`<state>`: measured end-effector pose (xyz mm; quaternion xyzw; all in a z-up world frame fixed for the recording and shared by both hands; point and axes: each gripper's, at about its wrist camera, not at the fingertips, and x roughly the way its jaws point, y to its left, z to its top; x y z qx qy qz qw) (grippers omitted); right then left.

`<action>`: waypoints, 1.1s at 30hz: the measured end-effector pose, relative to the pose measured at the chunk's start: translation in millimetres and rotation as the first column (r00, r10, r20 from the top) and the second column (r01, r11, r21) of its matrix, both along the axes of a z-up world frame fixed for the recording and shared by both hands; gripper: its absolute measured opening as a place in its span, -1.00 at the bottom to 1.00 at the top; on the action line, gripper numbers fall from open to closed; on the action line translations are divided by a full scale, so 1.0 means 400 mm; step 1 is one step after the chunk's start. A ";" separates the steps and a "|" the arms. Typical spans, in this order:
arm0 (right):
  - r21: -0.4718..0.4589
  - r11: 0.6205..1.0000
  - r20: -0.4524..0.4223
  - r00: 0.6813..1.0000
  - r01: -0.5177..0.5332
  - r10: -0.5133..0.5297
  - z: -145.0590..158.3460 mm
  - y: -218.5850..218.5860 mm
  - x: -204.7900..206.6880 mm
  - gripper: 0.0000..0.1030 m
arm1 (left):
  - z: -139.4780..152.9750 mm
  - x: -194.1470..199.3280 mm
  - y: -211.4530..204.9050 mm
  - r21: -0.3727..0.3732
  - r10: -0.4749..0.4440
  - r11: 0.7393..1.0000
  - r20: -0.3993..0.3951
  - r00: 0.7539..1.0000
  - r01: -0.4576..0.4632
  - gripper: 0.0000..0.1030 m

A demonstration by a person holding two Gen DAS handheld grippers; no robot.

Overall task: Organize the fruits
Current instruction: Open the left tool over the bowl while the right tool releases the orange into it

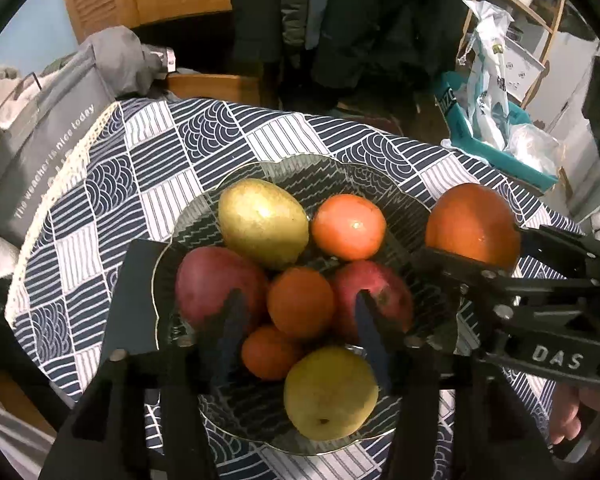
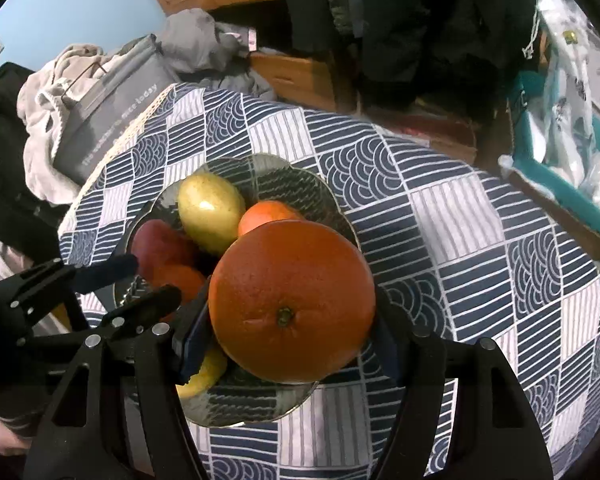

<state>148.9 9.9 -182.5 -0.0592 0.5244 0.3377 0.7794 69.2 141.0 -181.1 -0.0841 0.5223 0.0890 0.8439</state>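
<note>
Ribbed glass plate [image 1: 172, 264], cloth tablecloth [image 1: 112, 184]

Large orange [image 2: 291, 300] above glass plate's [image 1: 172, 248] rim; pears, mangoes, tangerines heaped inside.

Left wrist view looks steeply down along its fingers, close over the glass plate [image 1: 168, 264]. Right wrist view sits beside it, equally near, tilted the same way. Both share the plate and patterned tablecloth [image 2: 460, 240].
</note>
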 end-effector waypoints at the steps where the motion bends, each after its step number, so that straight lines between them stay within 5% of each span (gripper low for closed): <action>1: -0.002 1.000 -0.001 1.000 0.004 -0.004 -0.003 0.000 0.001 0.37 | 0.003 -0.003 -0.002 0.004 -0.004 1.000 0.005 1.000 0.004 0.30; 16: 0.062 0.998 0.070 0.997 0.028 -0.032 0.098 -0.030 -0.010 0.45 | 0.081 -0.037 0.003 0.002 0.009 1.000 0.059 0.998 -0.009 0.36; 33: 0.013 0.991 0.277 0.952 0.132 -0.131 0.273 -0.127 -0.080 0.56 | 0.267 -0.102 -0.024 0.046 -0.016 0.999 0.232 0.973 0.006 0.56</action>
